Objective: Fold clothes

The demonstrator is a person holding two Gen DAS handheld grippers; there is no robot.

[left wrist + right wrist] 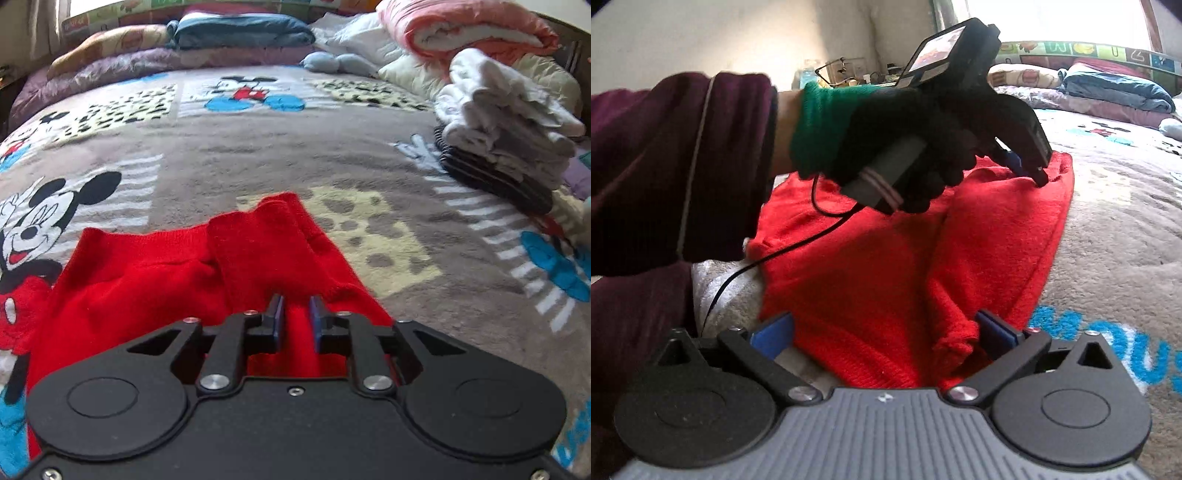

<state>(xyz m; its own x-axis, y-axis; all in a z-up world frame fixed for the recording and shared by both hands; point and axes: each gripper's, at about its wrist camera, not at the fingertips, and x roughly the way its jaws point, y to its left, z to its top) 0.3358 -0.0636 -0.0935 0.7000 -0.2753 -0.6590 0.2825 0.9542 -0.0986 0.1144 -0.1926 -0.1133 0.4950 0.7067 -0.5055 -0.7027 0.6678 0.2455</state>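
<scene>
A red knit sweater (155, 280) lies partly folded on the Mickey Mouse blanket (280, 147). My left gripper (296, 314) has its blue pads close together, with a ridge of the red knit pinched between them. From the right wrist view, that left gripper (1030, 170) is held by a black-gloved hand (905, 147) and presses on the far edge of the sweater (871, 266). My right gripper (884, 332) stands wide open at the near edge of the sweater. A bunched cuff (951, 345) lies between its fingers, close to the right pad (995, 330).
A stack of folded white and dark clothes (498, 140) sits at the right of the bed. Folded blankets and pillows (240, 33) line the headboard, with a pink quilt (461, 29) at the back right. A person's dark red sleeve (665, 166) fills the left of the right wrist view.
</scene>
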